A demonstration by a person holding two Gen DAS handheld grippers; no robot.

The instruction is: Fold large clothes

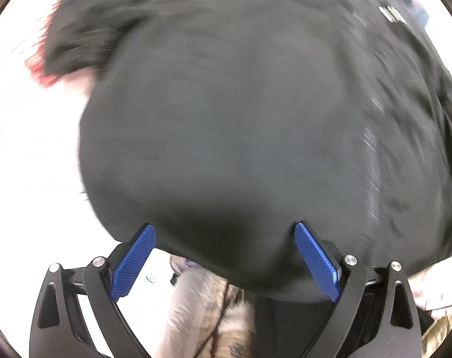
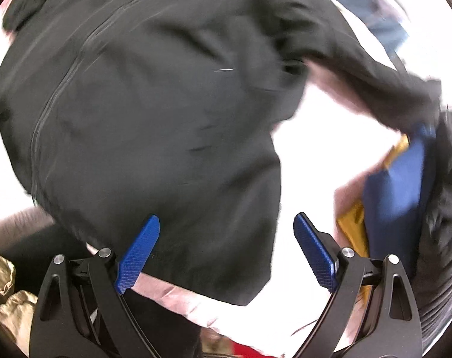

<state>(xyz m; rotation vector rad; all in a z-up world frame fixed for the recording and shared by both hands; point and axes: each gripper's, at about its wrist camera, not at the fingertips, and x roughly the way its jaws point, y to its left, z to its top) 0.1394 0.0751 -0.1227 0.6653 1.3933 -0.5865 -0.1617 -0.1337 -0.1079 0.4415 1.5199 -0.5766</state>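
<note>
**Black jacket spread flat, both grippers open at its near hem**

Black fabric fills most of both views, and both are blurred, so I judge with care. The black jacket (image 1: 240, 113) lies spread on the white table (image 1: 26, 155), with its zipper line running down the right part of the left wrist view.

In the left wrist view, my left gripper (image 1: 226, 250) has its fingers wide apart, and the near hem of the jacket sits between them at the lower centre. Nothing is clamped. A sleeve with a red cuff (image 1: 44, 74) reaches to the upper left of the frame. If I close too shallow here, I think the smooth cloth can slip out when I lift.

In the right wrist view, my right gripper (image 2: 226, 247) is also spread apart and holds nothing. Only its left finger is over the hem; the right one is over bare table. A closing here may catch only the corner, and the fold would go crooked. At the right edge, a blue and yellow garment (image 2: 396, 197) lies near the other sleeve (image 2: 375, 83). A wide sweep could drag this pile into the fold.
</note>
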